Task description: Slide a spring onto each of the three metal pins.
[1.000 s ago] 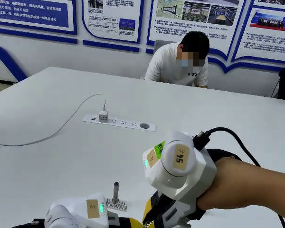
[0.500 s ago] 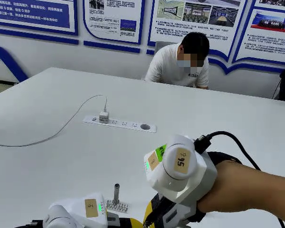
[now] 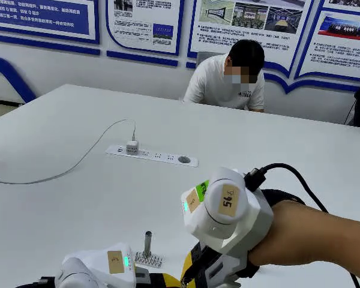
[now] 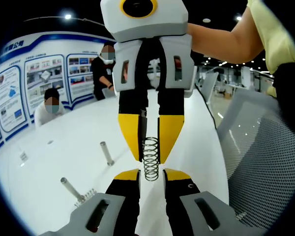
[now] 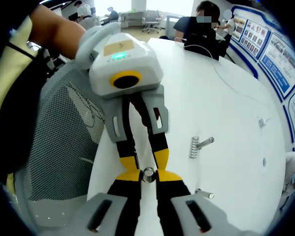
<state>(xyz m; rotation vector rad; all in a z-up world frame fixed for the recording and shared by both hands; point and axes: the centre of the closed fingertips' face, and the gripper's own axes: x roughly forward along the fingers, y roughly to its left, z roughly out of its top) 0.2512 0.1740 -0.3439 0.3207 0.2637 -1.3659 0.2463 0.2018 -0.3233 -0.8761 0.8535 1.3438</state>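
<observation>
1 spring (image 4: 151,157), 2 grippers
Jaws of left gripper (image 4: 151,176) and right gripper (image 5: 148,175) clamped on it; 2 pins (image 4: 106,153) upright on table (image 4: 54,147)

Larger tan sticker (image 3: 228,200) on the right claw (image 4: 151,153) body: handwritten number, seemingly "45" (first digit doubtful). Smaller tan sticker (image 3: 115,262) on the left claw (image 5: 146,167): mark illegible. Wall posters (image 3: 145,23): print too small to read.

Left gripper (image 4: 151,175) and right gripper (image 5: 148,175) meet nose to nose, each pair of jaws drawn close, seemingly clamped
</observation>
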